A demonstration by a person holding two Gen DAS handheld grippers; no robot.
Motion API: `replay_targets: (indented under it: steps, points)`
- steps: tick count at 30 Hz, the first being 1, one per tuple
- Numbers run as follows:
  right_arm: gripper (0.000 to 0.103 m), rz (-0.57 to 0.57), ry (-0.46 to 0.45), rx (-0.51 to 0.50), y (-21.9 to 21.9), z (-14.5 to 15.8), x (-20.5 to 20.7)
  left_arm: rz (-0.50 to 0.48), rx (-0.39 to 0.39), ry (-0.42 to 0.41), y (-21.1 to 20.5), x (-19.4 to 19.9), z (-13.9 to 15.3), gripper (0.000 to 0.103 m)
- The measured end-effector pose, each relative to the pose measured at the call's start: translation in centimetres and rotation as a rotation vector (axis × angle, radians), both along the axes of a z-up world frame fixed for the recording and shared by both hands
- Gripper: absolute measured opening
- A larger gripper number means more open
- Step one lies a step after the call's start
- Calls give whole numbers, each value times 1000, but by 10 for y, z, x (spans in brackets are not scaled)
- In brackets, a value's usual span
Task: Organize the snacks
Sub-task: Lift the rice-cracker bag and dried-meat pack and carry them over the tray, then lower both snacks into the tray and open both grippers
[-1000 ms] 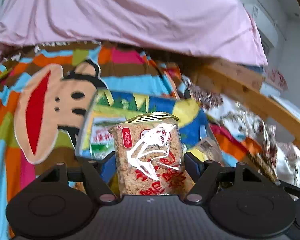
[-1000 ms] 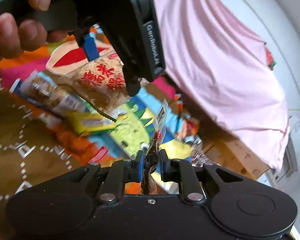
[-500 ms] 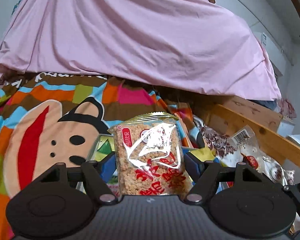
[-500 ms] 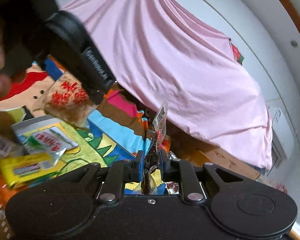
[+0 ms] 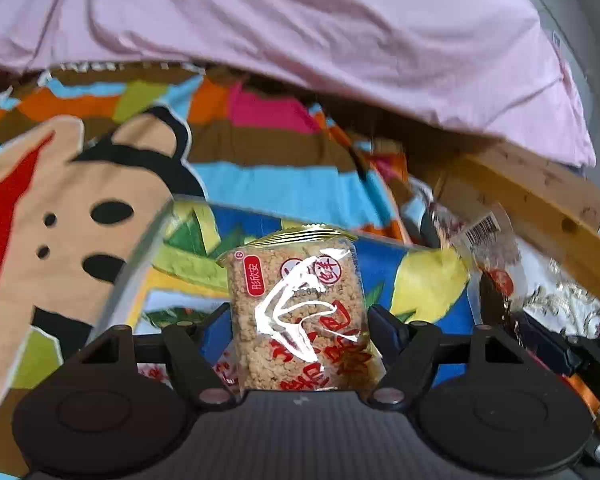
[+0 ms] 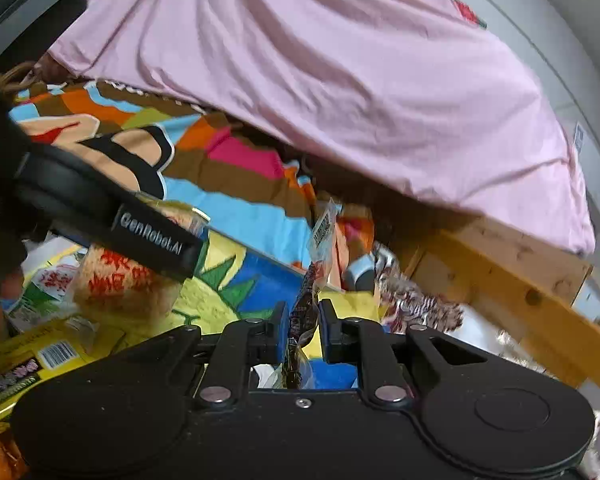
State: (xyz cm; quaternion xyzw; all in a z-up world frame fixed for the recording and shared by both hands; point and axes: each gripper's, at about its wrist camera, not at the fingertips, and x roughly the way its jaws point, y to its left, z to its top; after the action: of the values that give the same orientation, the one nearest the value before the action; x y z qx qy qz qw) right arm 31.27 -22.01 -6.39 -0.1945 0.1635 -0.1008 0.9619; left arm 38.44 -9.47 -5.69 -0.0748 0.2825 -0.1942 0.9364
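Behind everything, a pink sheet (image 5: 300,32) draped across the upper half of both views, above a striped cartoon-print blanket (image 5: 260,152) and a wooden bed rail (image 5: 540,196) at the right. Lower centre of the left wrist view: my left gripper (image 5: 298,320) was clamped on a clear packet of puffed-rice cake (image 5: 300,312) with red characters, held upright between its 2 jaws. Beneath it lay a large blue, yellow and green snack bag (image 5: 420,280) on the blanket. At the right of that view, a small clear wrapper with a barcode (image 5: 488,240) stood up from my other tool. Lower centre of the right wrist view: my right gripper (image 6: 303,320) was pinched tight on that thin wrapper (image 6: 320,236), whose barcode end rose above the jaws. At the left of the same view, the left tool's black body crossed the frame with the rice-cake packet (image 6: 120,280) below it, above several yellow packets (image 6: 40,352) at lower left.
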Motion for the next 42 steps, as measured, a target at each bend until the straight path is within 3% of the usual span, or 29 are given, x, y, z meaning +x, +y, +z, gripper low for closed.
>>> replay_targets:
  steps: [3, 8, 21, 30, 36, 42]
  points:
    - [17, -13, 44, 37, -5, -8, 10, -30, 22, 21, -6, 4, -11, 76]
    - [17, -27, 113, 85, -7, -18, 17, -33, 122, 37, -19, 4, -27, 76]
    - [20, -9, 203, 129, -10, -33, 22, -56, 154, 38, -23, 5, -30, 74]
    - [48, -41, 174, 175, -19, -18, 14, -44, 118, 22, -15, 0, -18, 89]
    - [71, -61, 90, 225, -31, 10, -10, 10, 78, -56, 0, -18, 17, 100]
    - [88, -41, -19, 265, -37, 43, -45, 49, 62, -155, 17, -53, 53, 102]
